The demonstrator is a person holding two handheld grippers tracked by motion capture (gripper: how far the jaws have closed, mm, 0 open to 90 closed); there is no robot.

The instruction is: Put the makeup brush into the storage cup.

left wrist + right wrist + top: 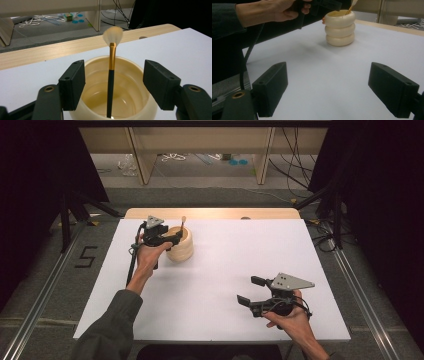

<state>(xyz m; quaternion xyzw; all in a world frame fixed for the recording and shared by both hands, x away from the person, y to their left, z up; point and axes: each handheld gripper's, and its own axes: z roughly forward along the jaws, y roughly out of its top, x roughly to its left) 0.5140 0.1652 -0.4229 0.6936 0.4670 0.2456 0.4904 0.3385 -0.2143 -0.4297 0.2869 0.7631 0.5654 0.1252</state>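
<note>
A cream, ring-ribbed cup (181, 251) stands upright on the white table top (225, 270) at the back left. In it stands a makeup brush (111, 75) with a black handle, gold ferrule and pale bristles, leaning on the cup's far rim. My left gripper (176, 236) hovers over the cup's near rim, open. In the left gripper view its pads (72, 85) stand well apart on either side of the brush handle without touching it. My right gripper (248, 289) rests near the front right of the table, open and empty, pointing toward the cup (340, 28).
A bare wooden strip (210, 213) runs along the table's far edge. Beyond it are the floor, wooden furniture legs (142, 157) and loose cables. Dark curtains and stand legs flank both sides of the table.
</note>
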